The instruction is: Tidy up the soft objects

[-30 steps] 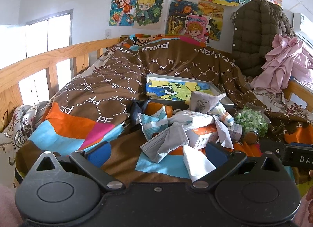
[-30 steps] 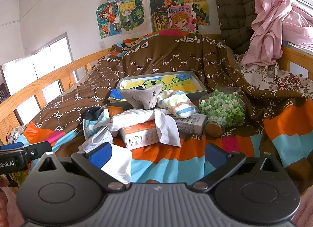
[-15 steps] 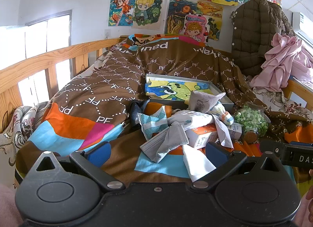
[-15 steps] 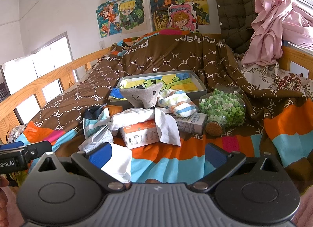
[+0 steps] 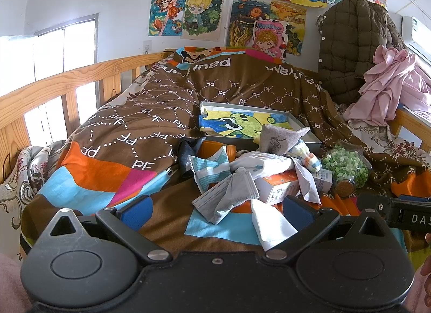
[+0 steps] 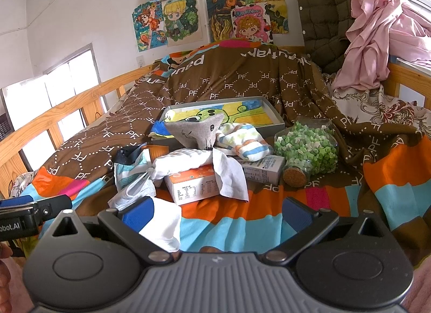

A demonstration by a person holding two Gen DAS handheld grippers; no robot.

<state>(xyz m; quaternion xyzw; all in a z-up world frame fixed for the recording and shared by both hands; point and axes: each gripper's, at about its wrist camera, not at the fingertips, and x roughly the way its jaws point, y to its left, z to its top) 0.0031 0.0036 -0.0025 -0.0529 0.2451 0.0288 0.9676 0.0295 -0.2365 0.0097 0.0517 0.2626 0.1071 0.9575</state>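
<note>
**Both grippers wide open before a heap of soft things on the bed**

The left gripper [image 5: 215, 209] has its jaws spread wide and holds nothing. Between them and beyond lies a grey face mask [image 5: 229, 194]; a folded white cloth [image 5: 272, 224] lies just inside the right finger. The right gripper [image 6: 218, 212] is equally spread and holds nothing; the same white cloth [image 6: 164, 225] lies against its left finger, with only bare quilt [image 6: 242, 216] between the jaws.

Behind the mask, from left, come a dark cloth [image 5: 187, 151], a teal-striped cloth [image 5: 210, 167], a white cloth draped over an orange box [image 6: 192, 183], a grey pouch [image 6: 196, 132] leaning on a striped sock [image 6: 242, 140], a small white box [image 6: 262, 167] and a corked jar of green bits [image 6: 307, 148]. A shallow tray [image 6: 274, 116] with a frog drawing sits behind the heap.

The right view shows the pouch's stitched face and the jar fully; the left view shows the mask's pleats.
</note>
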